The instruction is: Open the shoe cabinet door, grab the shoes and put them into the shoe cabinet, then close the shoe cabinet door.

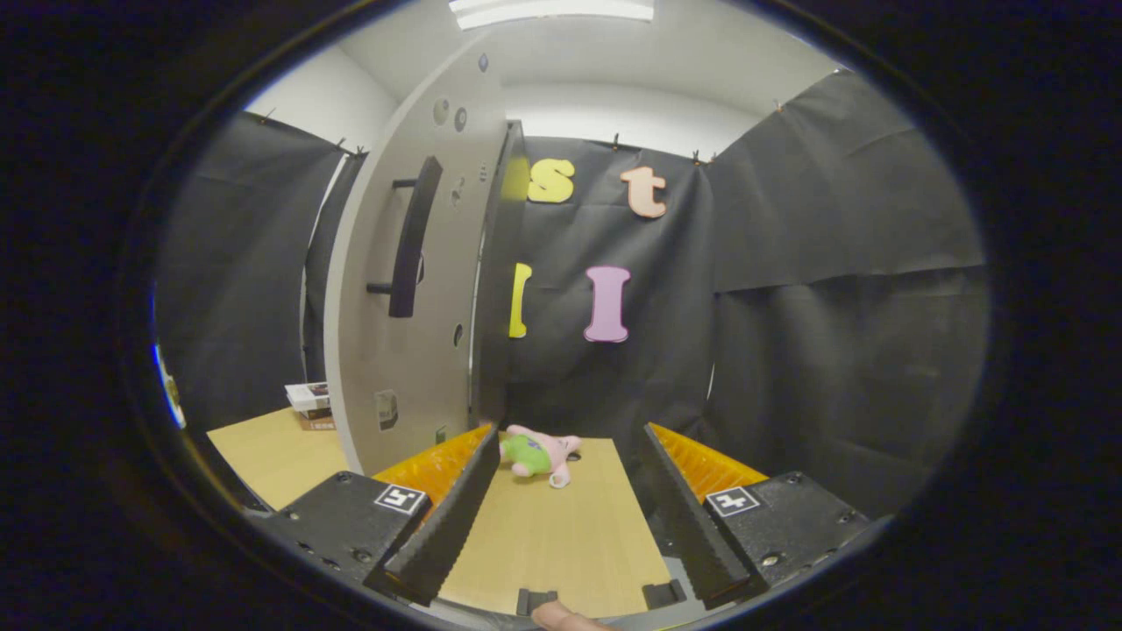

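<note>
Jaws spread wide over the desk, gripping nothing. Pink plush toy lies just beyond them; shoe cabinet door with dark handle stands ahead-left.

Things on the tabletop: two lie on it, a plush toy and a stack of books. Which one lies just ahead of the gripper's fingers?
The pink-and-green plush toy lies just beyond the open gripper fingers. The stack of books sits off to the left, past the grey cabinet door.

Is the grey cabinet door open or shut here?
Open: the grey cabinet door with its black bar handle is swung out, its edge facing the camera. The tongs are open, holding nothing.
</note>
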Demonstrator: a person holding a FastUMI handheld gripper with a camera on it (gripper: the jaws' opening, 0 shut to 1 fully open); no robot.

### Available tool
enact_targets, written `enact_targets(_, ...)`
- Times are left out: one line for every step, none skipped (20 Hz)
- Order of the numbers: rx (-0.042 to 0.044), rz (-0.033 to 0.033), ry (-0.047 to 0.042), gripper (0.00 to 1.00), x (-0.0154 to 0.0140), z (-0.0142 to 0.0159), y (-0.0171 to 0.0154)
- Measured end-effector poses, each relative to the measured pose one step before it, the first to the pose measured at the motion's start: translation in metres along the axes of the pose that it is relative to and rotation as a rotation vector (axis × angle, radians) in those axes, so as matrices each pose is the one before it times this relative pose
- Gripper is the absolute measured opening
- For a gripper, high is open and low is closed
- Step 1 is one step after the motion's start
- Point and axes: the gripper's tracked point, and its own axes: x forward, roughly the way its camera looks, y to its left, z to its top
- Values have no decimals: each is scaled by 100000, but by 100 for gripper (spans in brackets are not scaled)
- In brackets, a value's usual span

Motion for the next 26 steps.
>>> enact_targets(866, -337, -270, 100, 413, 59, 554)
enact_targets(881, 353, 147, 100, 350, -126, 968)
enact_targets(122, 1130, 431, 100, 214, -128, 1151)
enact_targets(-455, 1445, 71, 100, -9, -82, 1222)
enact_targets(-665, 1322, -226, 100, 113, 176, 1178)
enact_targets(-695, 1523, -203, 100, 66, 95, 1151)
enact_targets(-350, 2594, -557, 100, 35, 146, 1354)
enact_targets(271, 2694, -74, 100, 36, -5, 1358)
enact_targets(494, 1908, 1057, 100, 226, -315, 1139)
enact_targets(-100, -691, 1150, 100, 316, -351, 412)
enact_targets(-561, -3225, -40, 97, 195, -76, -89)
enact_targets(660, -400, -332, 96, -22, 375, 628)
enact_targets(1460, 1165, 566, 95, 554, 202, 1216)
enact_targets(1727, 1738, 680, 95, -101, -385, 1113)
enact_targets(1171, 1665, 400, 95, 134, 18, 977)
enact_targets(608, 1272, 383, 95, 146, -70, 876)
enact_targets(-147, 579, 153, 95, 160, 93, 835)
enact_targets(-1042, -43, -217, 95, 227, 91, 724)
enact_targets(-1383, -513, -257, 95, 114, 148, 705)
enact_targets(-1278, -727, -359, 95, 100, 56, 787)
enact_targets(-966, -797, -343, 95, 138, 106, 737)
enact_targets(-590, -658, -455, 95, 183, 94, 731)
enact_targets(-206, -330, -397, 95, 221, 61, 751)
enact_targets(23, 174, -213, 95, 202, 23, 779)
enact_targets(565, 466, -64, 95, 211, 33, 763)
enact_targets(1186, 567, 266, 95, 250, -41, 671)
